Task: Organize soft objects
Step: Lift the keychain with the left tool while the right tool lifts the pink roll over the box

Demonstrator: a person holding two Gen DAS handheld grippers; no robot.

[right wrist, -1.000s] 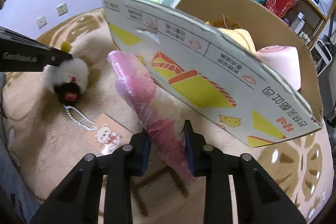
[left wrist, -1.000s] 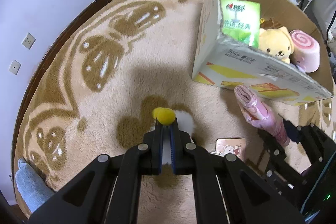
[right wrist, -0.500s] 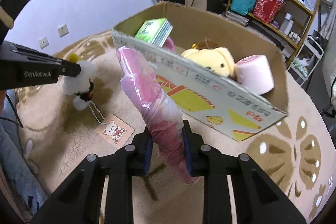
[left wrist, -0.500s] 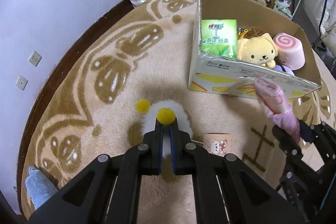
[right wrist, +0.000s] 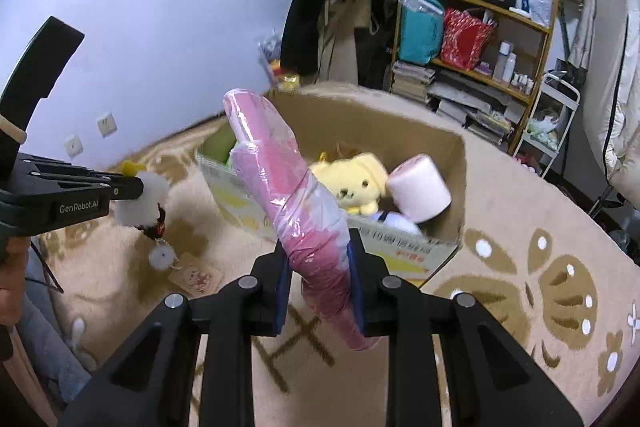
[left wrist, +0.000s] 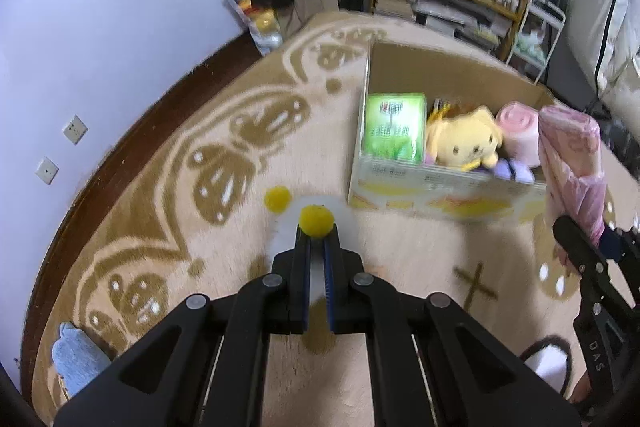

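Both hands loaded, both loads clear of the rug (left wrist: 168, 131).

Right gripper (right wrist: 320, 281): fingers clamped on the lower third of a pink plastic-wrapped roll (right wrist: 288, 187). Roll's long axis runs up and away from the fingers, leaning left in the right wrist view; its free top end sits in front of the near-left corner of the cardboard box (right wrist: 452, 151). Short tail hangs below the grip.

Left gripper (left wrist: 316, 247): fingers pressed together on the white fluffy plush with yellow pom-poms (right wrist: 140, 199). Plush hangs off the fingertips; its bead chain and card tag dangle toward the rug.

Box sits ahead of both grippers, open top. Already inside: green tissue pack (left wrist: 394, 131), yellow dog plush (left wrist: 464, 143), pink swirl roll cushion (left wrist: 516, 131).

Judgement: the right gripper is nearer the box, with the roll overlapping the near wall in view. The roll's length is the issue; the free space looks to be behind the toys, so tilting it along the box's long side should fit better than dropping it end-on. The left load must travel right and forward to reach the opening.
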